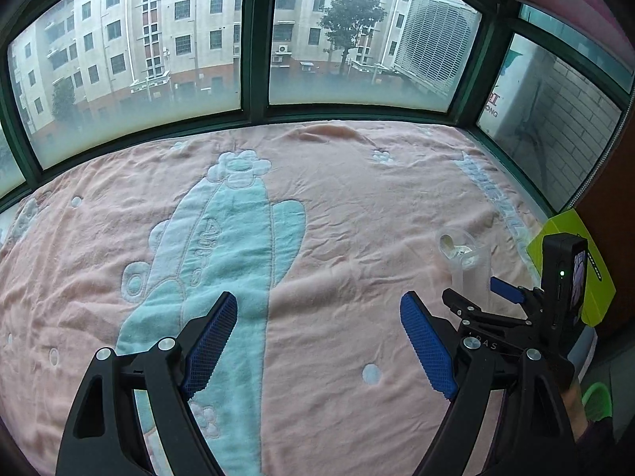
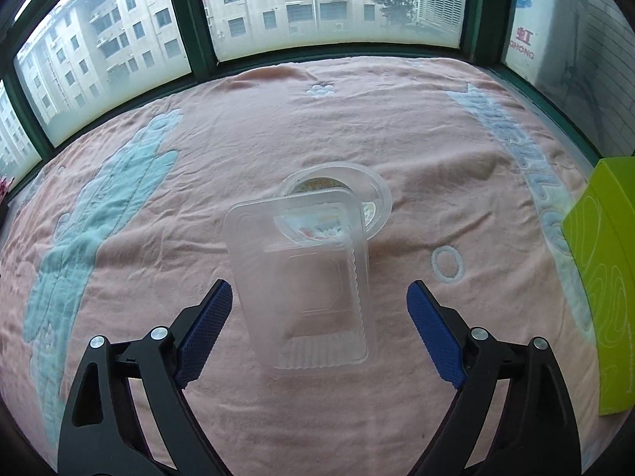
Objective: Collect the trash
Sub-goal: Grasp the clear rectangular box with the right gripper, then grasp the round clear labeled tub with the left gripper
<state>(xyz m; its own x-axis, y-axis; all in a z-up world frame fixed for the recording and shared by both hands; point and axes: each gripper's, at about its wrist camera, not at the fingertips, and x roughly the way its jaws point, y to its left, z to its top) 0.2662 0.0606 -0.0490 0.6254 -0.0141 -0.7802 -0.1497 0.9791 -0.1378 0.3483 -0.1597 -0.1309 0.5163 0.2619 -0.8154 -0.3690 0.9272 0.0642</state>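
A clear plastic tray (image 2: 305, 277) lies on the pink blanket (image 2: 397, 139), its far end resting over a clear round cup (image 2: 373, 194) with a printed lid inside. My right gripper (image 2: 319, 309) is open, its blue pads on either side of the tray's near end, not touching it. In the left wrist view the same clear trash (image 1: 462, 254) shows at the right, with the right gripper (image 1: 504, 289) behind it. My left gripper (image 1: 317, 341) is open and empty over the blanket (image 1: 337, 206).
A lime-green box (image 2: 599, 285) stands at the blanket's right edge; it also shows in the left wrist view (image 1: 595, 277). Green-framed windows (image 1: 254, 39) close off the far and right sides. A green object (image 1: 597, 398) sits low at the right.
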